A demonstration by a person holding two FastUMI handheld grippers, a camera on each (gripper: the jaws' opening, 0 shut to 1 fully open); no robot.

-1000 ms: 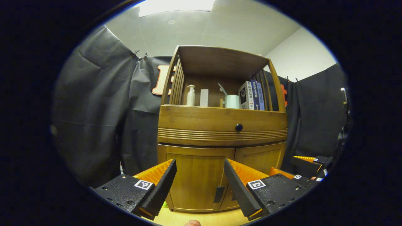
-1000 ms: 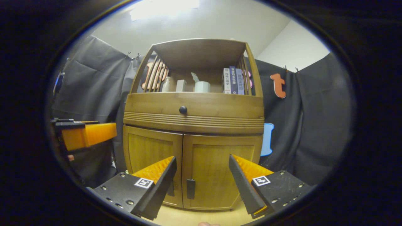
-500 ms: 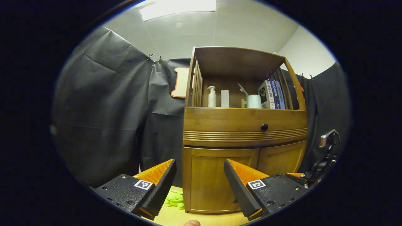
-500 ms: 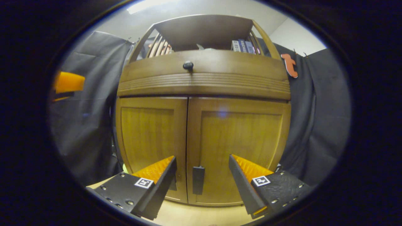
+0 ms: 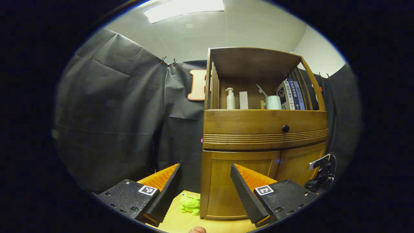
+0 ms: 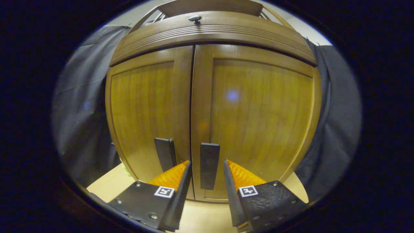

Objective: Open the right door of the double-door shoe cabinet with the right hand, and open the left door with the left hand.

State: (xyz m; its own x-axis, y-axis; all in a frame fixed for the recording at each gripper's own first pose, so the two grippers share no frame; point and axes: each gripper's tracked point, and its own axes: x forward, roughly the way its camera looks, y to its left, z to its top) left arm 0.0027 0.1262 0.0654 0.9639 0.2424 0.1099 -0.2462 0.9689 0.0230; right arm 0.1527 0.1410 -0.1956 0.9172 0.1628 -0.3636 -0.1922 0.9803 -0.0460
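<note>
Shoe cabinet (image 6: 207,97) fills the space straight ahead of the right claw (image 6: 207,191), both its doors closed; the right door (image 6: 258,116) carries a dark upright handle (image 6: 209,165) that stands between the claw's two fingers, which sit apart on either side of it with a narrow gap each way, not pressing on it; the left door's handle (image 6: 165,154) lies just left of the claw's left finger. In the left gripper view the left claw (image 5: 205,191) hangs wide apart, holding nothing, well back from the cabinet (image 5: 263,129), which stands ahead and to its right; the left door (image 5: 239,184) shows partly behind its right finger; a small green frog toy (image 5: 190,204) lies on the pale floor between the fingers, beside the cabinet's corner; a pump bottle (image 5: 230,98) and books (image 5: 291,95) sit on the open shelf above.
</note>
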